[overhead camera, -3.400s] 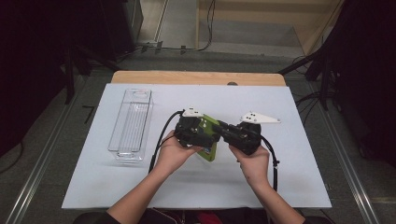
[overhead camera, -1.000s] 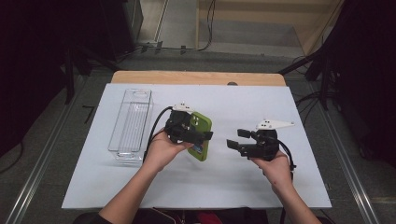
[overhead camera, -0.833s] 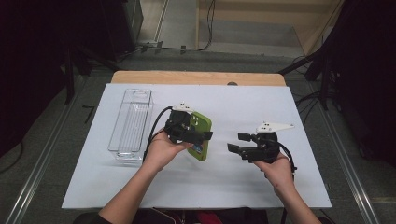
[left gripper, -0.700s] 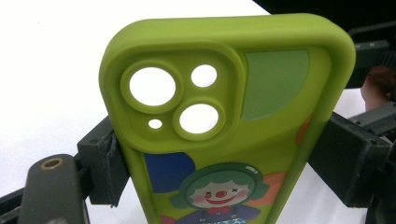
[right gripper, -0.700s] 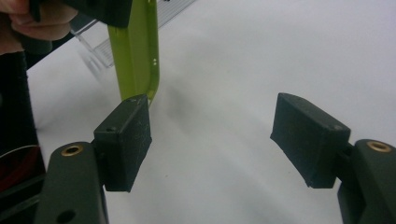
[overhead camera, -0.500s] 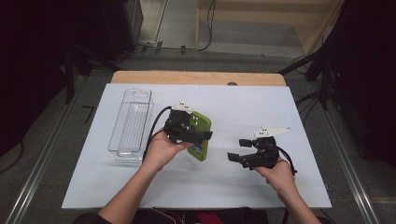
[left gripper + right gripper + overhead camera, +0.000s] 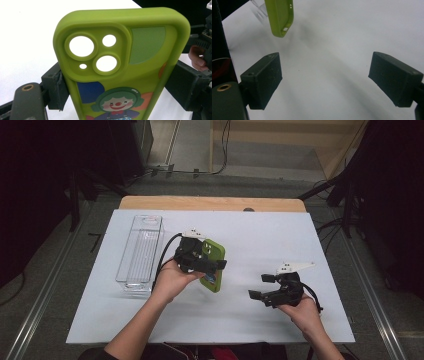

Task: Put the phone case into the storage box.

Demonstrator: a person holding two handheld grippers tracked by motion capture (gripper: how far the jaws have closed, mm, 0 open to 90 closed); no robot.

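**Phone case held in the left gripper, clear tray waiting**

Taking the clear plastic tray as our landmark, it lies empty on the white mat, and everything else sits to its right. Just right of the tray we see the left gripper with its jaws closed on the long sides of the green phone case; in the left gripper view the case stands between the two black pads, camera cut-outs at the top and a clown print below. The case is lifted clear of the mat. Well to the right of the tray, the right gripper hangs low over the mat with its jaws spread wide and nothing between them.

We judge the step in hand to be carrying the case, one-handed. The next move probably calls for swinging it leftward over the tray, lining its long axis with the tray's, then lowering and releasing.
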